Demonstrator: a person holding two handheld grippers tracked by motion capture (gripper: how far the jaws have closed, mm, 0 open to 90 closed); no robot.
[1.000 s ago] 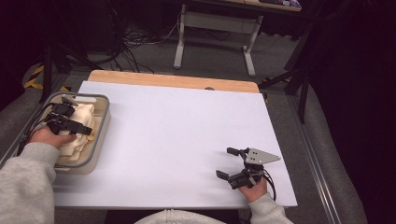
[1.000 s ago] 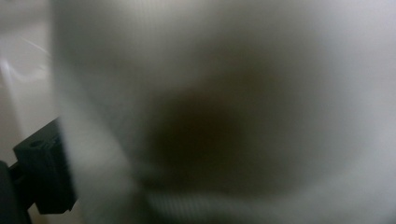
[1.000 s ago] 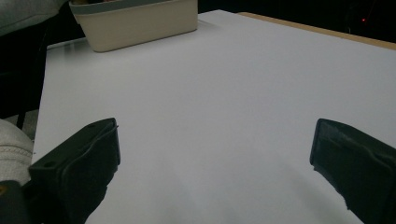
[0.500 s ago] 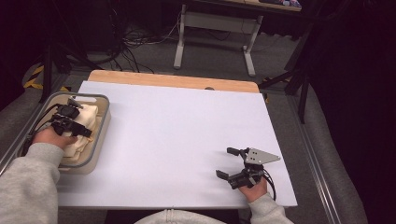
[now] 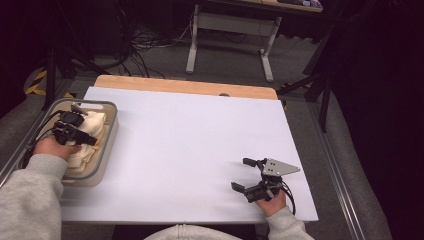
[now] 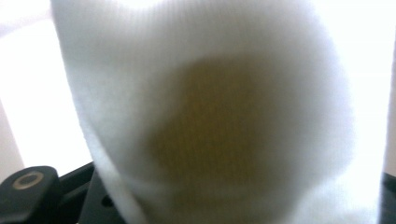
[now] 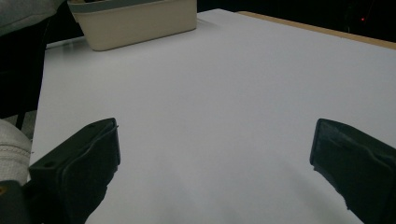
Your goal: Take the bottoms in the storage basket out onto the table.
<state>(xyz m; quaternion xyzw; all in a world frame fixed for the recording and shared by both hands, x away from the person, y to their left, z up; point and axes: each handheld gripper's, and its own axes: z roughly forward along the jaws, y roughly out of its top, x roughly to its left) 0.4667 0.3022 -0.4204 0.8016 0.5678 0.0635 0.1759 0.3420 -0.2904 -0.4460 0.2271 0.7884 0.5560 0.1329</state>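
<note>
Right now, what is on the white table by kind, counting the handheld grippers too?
Black two-jaw grippers: 2, the left gripper and the right gripper
Beige plastic bins: 1
Piles of white knitted cloth in the bin: 1 (separate pieces cannot be told apart)
Total: 4

A cream plastic bin (image 5: 107,145) sits at the left edge of my white table (image 5: 190,145), holding pale folded cloths (image 5: 97,127); my left gripper (image 5: 75,131) is down among them. My right gripper (image 5: 248,175) rests near the table's front right corner.
</note>
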